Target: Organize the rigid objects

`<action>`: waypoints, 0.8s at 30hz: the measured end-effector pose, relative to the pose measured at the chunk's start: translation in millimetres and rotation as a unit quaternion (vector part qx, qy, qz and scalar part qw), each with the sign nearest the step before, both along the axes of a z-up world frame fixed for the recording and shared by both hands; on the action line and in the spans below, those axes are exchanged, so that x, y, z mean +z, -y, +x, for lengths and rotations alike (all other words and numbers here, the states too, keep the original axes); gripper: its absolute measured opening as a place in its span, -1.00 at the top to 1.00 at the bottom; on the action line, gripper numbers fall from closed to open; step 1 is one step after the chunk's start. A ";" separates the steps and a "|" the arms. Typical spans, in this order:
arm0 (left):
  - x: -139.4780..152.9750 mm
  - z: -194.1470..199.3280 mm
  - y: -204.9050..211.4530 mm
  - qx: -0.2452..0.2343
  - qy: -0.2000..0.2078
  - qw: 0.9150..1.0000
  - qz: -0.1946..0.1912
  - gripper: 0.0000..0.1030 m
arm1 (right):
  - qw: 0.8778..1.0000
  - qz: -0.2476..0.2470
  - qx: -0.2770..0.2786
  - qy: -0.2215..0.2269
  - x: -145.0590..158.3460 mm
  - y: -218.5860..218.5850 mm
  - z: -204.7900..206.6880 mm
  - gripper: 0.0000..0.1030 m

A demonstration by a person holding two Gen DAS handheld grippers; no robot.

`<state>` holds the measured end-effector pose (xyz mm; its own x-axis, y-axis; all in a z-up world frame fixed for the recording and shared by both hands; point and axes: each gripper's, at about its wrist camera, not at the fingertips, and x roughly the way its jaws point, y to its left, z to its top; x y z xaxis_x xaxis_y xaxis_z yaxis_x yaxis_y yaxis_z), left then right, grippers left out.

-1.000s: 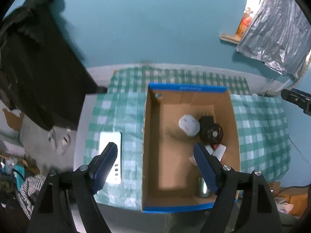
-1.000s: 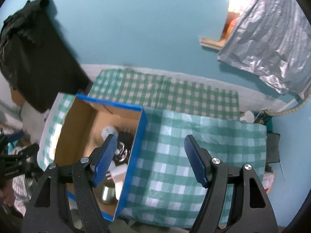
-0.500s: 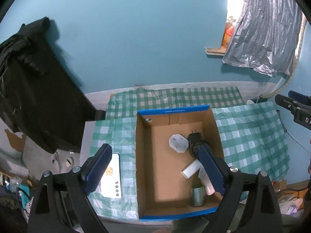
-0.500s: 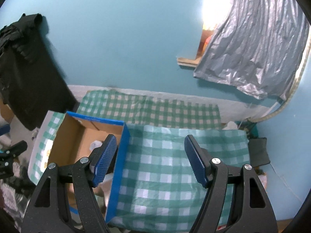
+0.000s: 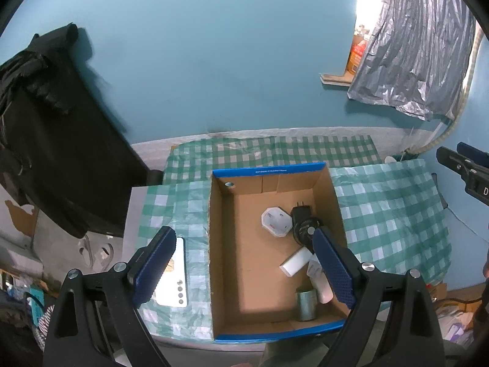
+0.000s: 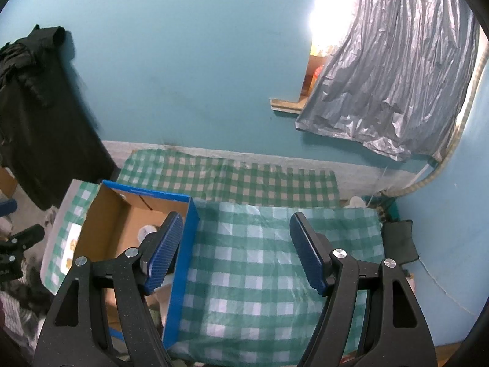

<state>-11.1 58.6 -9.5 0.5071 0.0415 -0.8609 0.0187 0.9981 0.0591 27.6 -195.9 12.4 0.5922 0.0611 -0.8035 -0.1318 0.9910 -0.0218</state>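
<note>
The left gripper (image 5: 244, 269) hangs above the cardboard box (image 5: 223, 244), fingers spread wide and empty. Inside lie a white plug adapter (image 5: 275, 221), black charger (image 5: 302, 223) and metal cup (image 5: 306, 299). The right gripper (image 6: 235, 252), fingers apart and empty, hovers over the checked cloth (image 6: 259, 260) covering the worktop.

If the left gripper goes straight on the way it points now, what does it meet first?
Probably the bare floor of the cardboard box, since the open left gripper has nothing between its fingers; depth is uncertain.
</note>
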 end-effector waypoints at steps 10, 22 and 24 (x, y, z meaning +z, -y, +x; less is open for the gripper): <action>-0.6 -2.4 1.0 -0.001 -0.003 1.000 0.004 -0.79 | 1.000 0.001 -0.001 -0.008 -2.6 -0.9 1.0 -0.40; -2.9 -2.7 3.1 -0.006 -0.005 1.000 0.014 -0.79 | 1.000 0.000 0.000 -0.006 -2.1 -1.9 3.4 -0.40; -2.9 -2.3 3.2 -0.005 -0.006 1.000 0.011 -0.79 | 1.000 0.000 0.001 -0.005 -2.0 -1.8 3.5 -0.40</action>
<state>-13.4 55.4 -12.4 0.4969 0.0553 -0.8660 0.0301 0.9963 0.0809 31.0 -194.0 10.4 0.5840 0.0625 -0.8094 -0.1331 0.9909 -0.0196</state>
